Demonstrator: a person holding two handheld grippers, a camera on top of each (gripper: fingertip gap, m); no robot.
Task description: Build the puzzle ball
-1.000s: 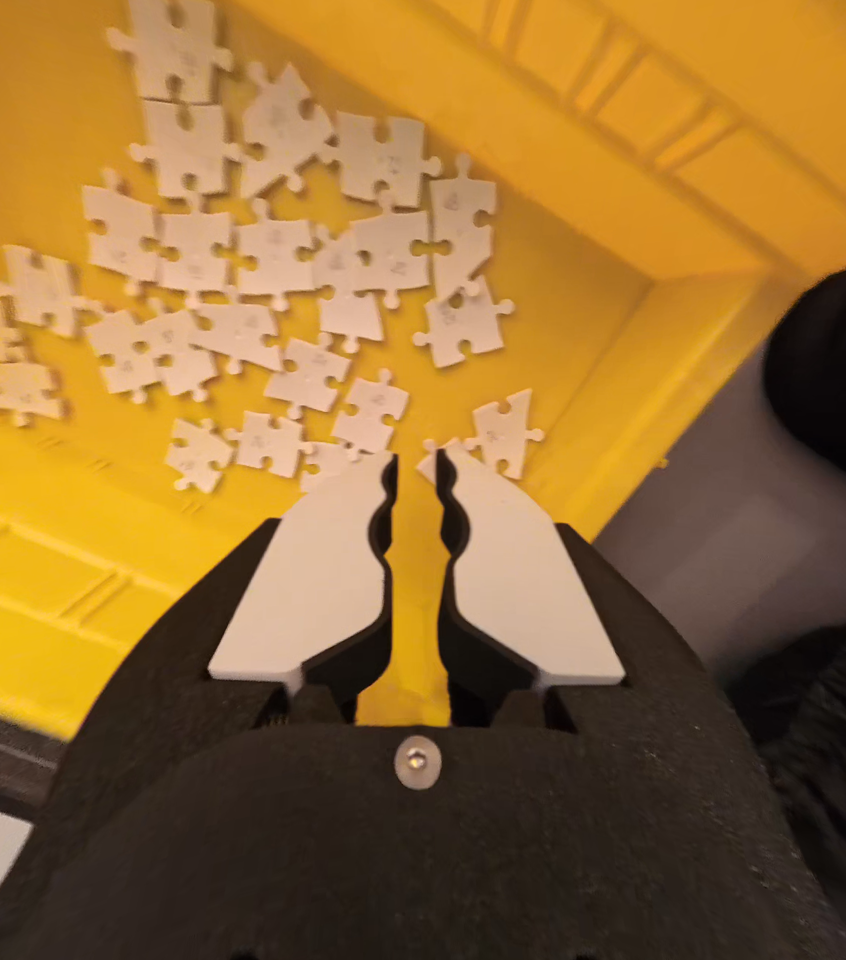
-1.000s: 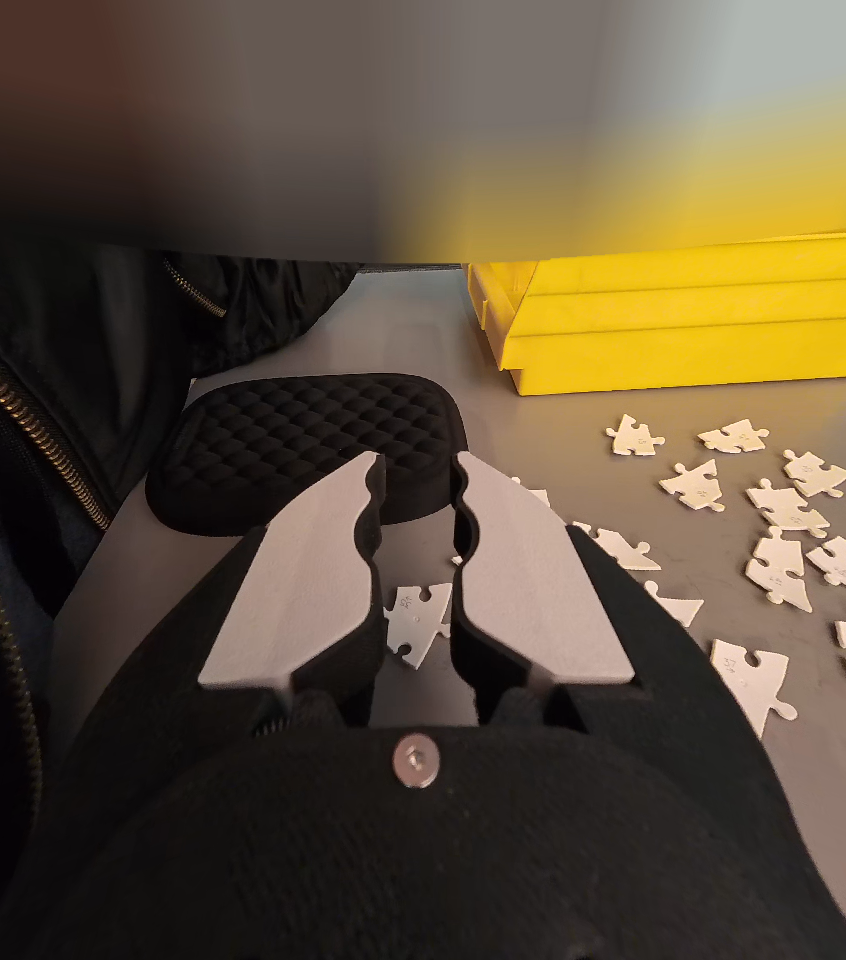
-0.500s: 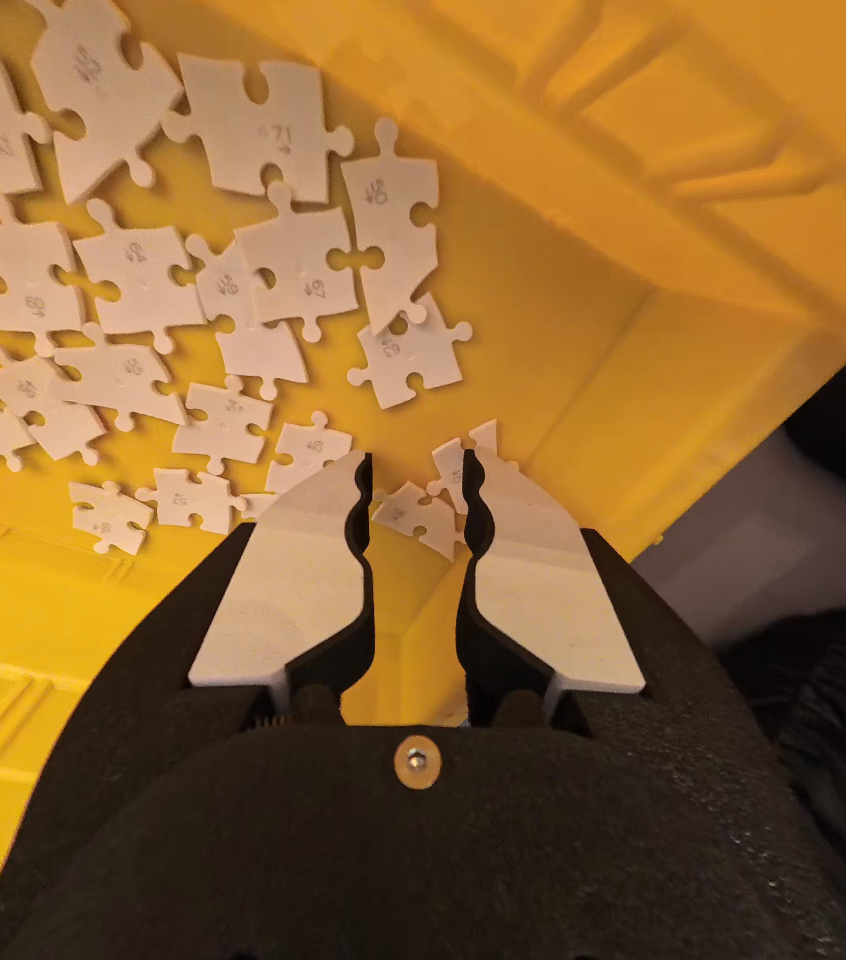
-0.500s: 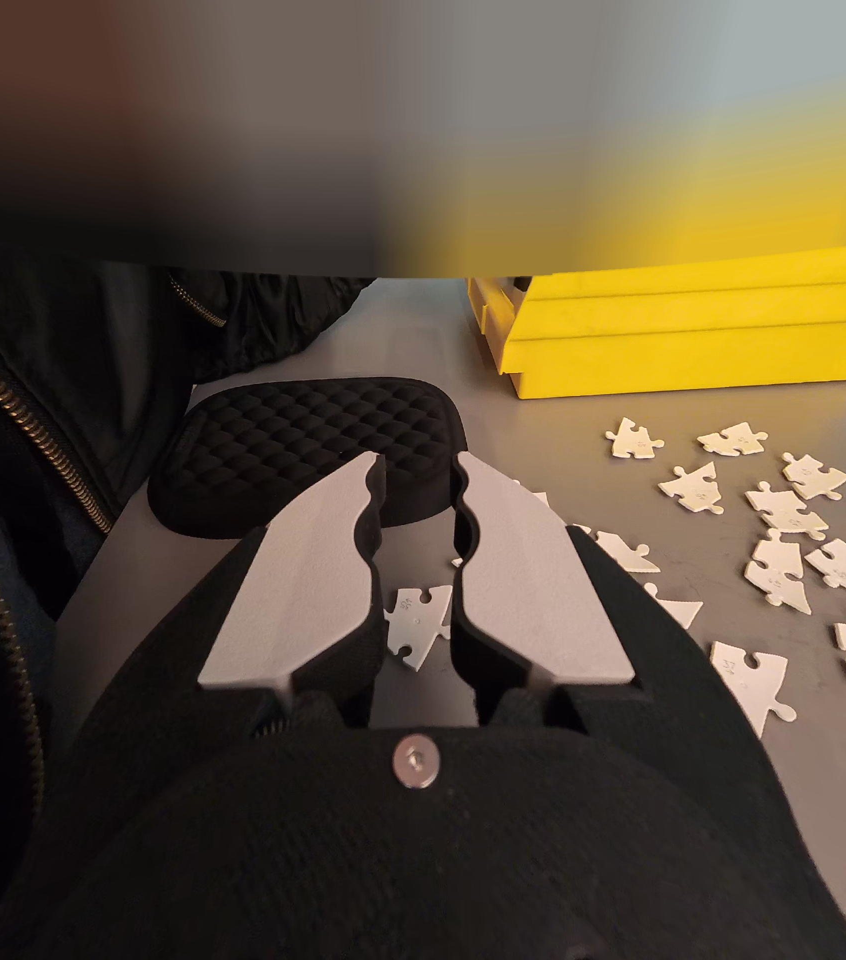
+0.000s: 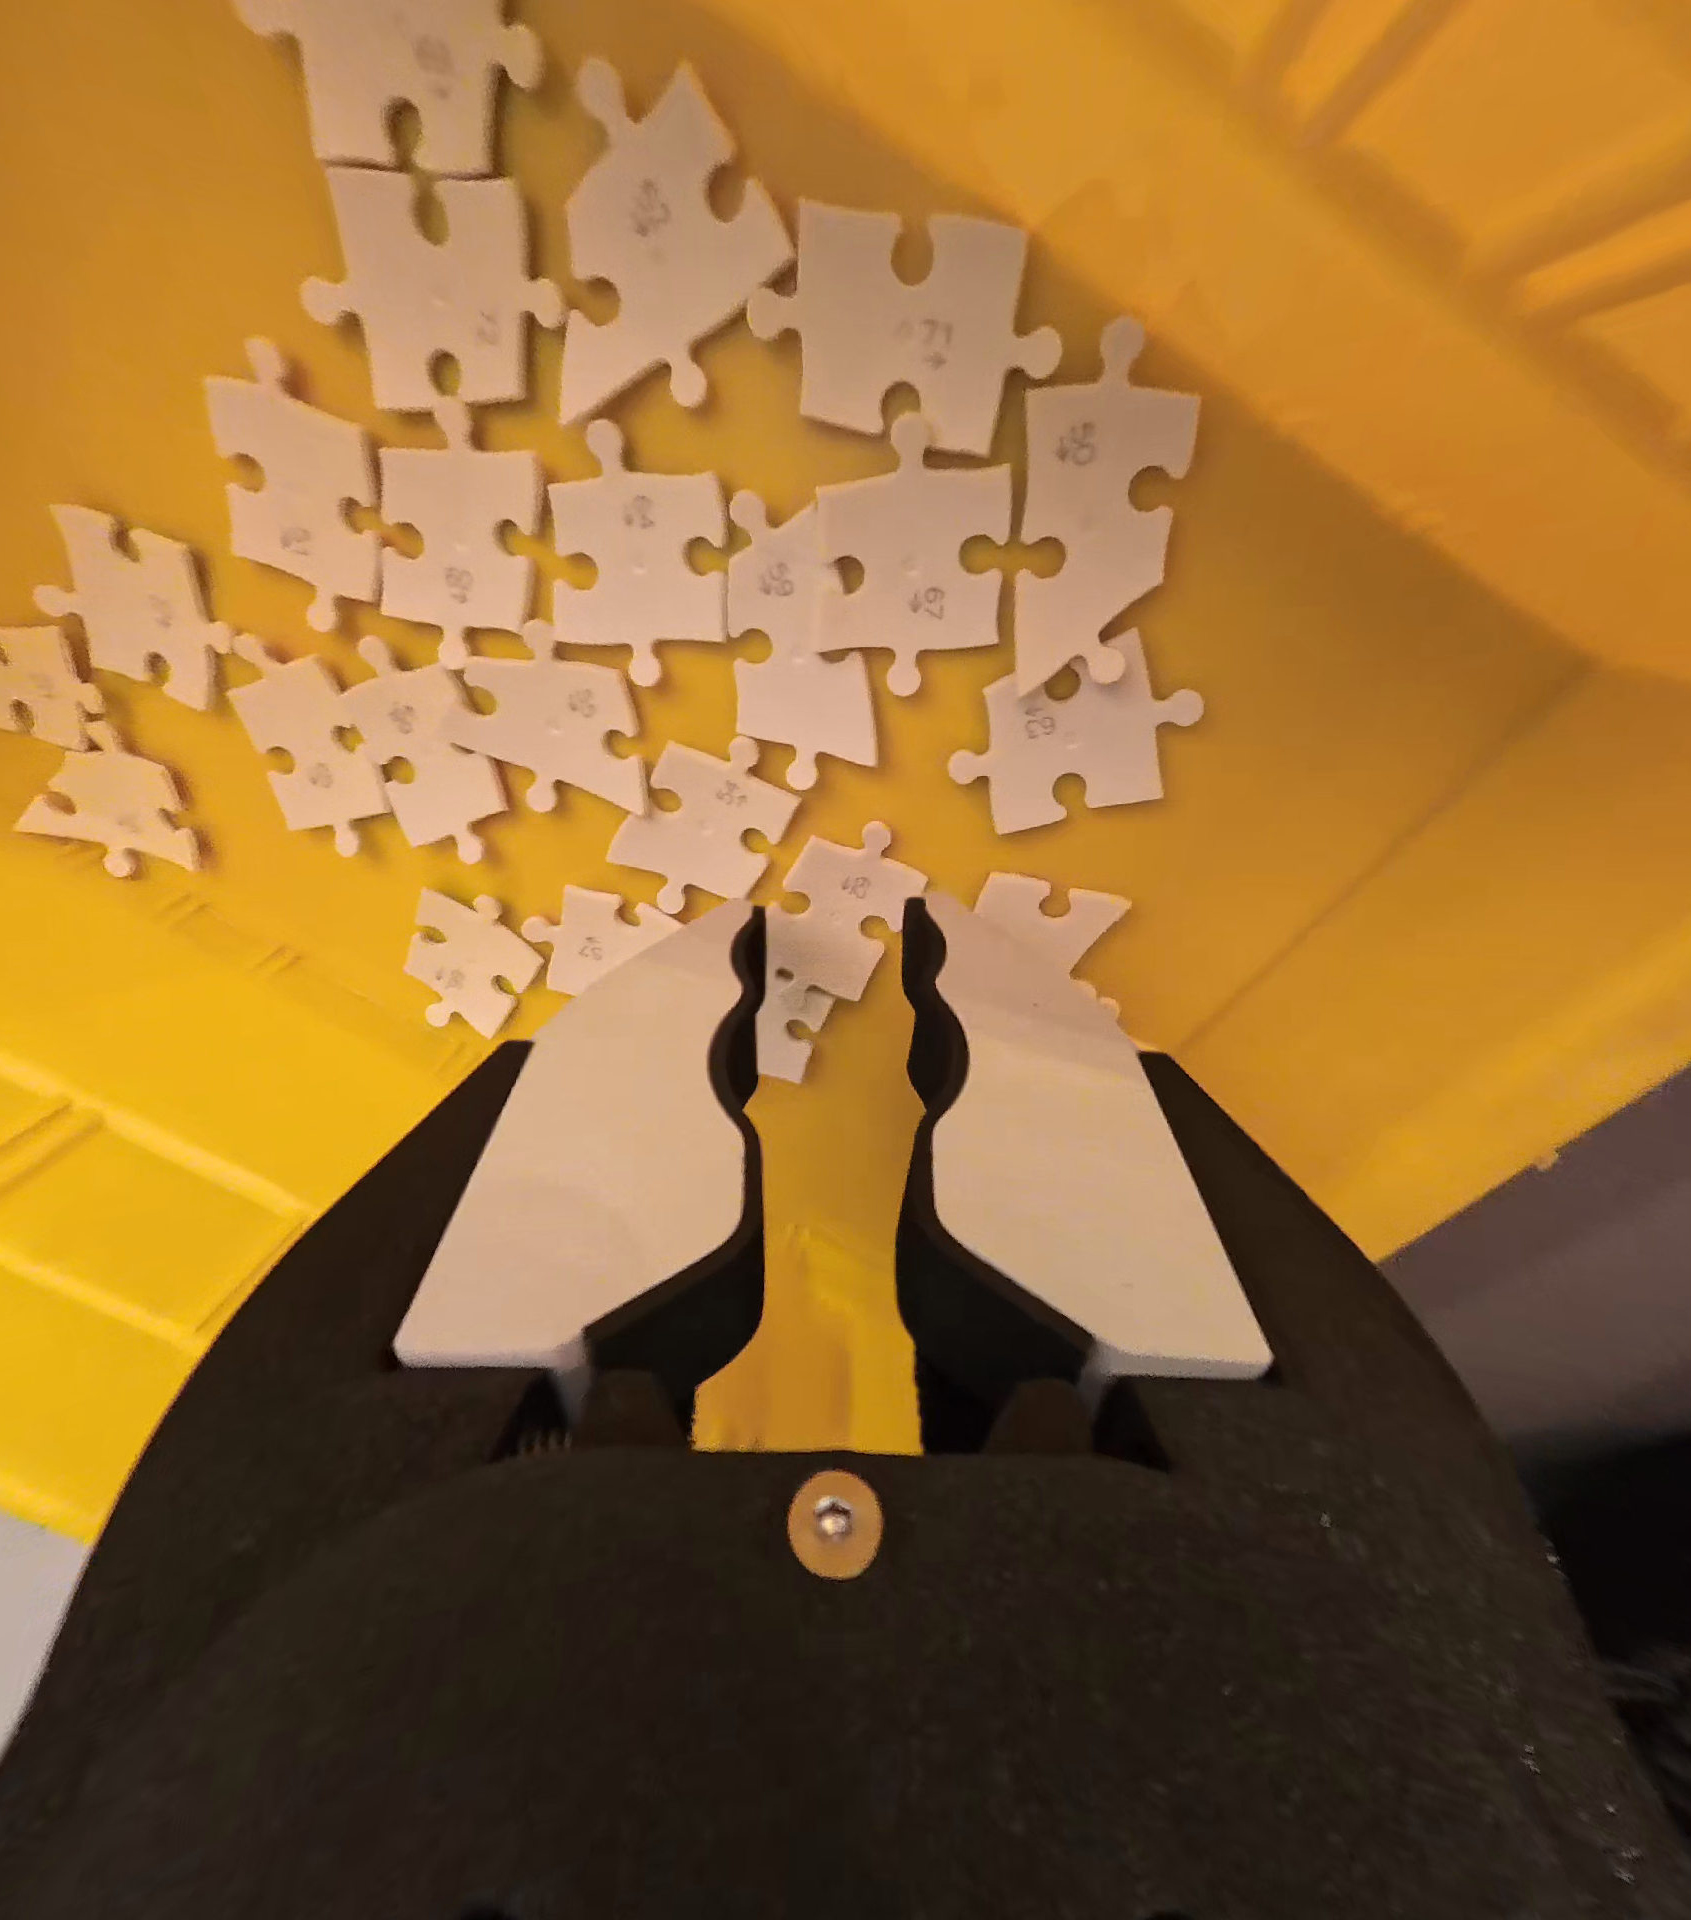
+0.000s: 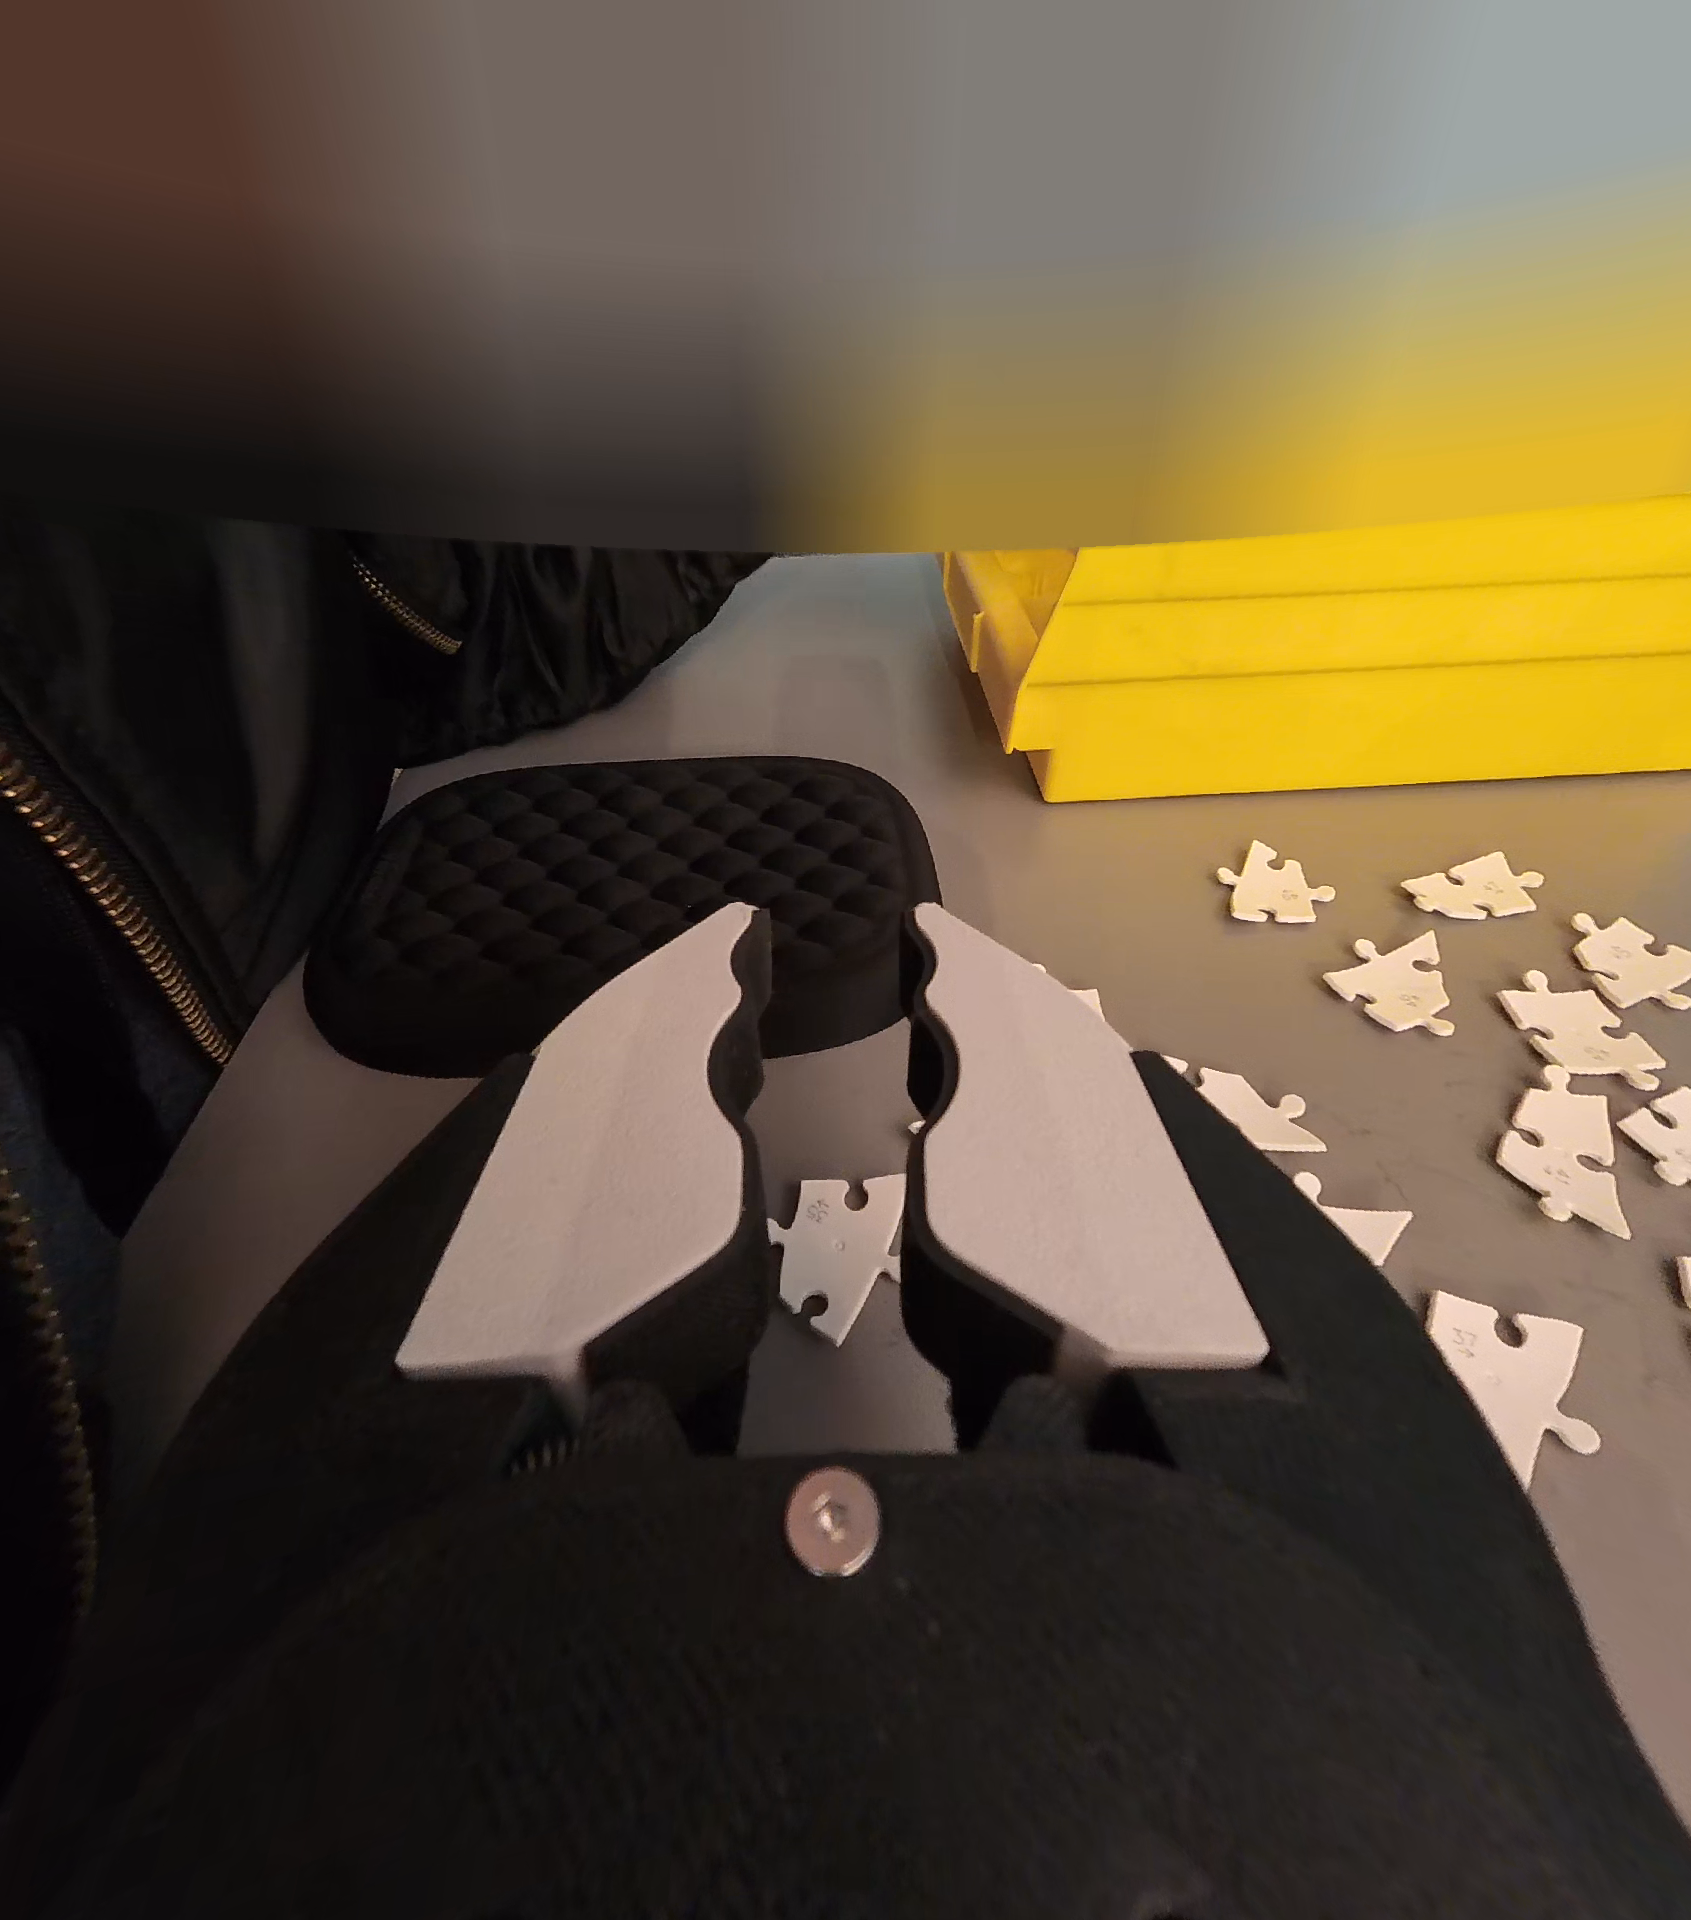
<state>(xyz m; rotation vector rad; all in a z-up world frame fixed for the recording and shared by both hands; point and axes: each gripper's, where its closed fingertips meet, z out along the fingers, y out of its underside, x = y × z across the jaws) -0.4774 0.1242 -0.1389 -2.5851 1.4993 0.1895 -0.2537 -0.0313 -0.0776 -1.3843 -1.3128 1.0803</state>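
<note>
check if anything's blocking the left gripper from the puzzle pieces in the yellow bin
Nothing visible does. The left gripper is open inside the yellow bin, and a white puzzle piece shows right in the gap between its tips. The other pieces lie loose on the bin floor beyond.

Grey table (image 6: 1080,862): a smooth matte top is showing, dimly lit, and is picking up a yellowish glow near its far side. Black quilted pad (image 6: 612,883): lying flat on it. Black zipped jacket (image 6: 72,790): crowding the near left edge. Surroundings above are blurred out.
</note>
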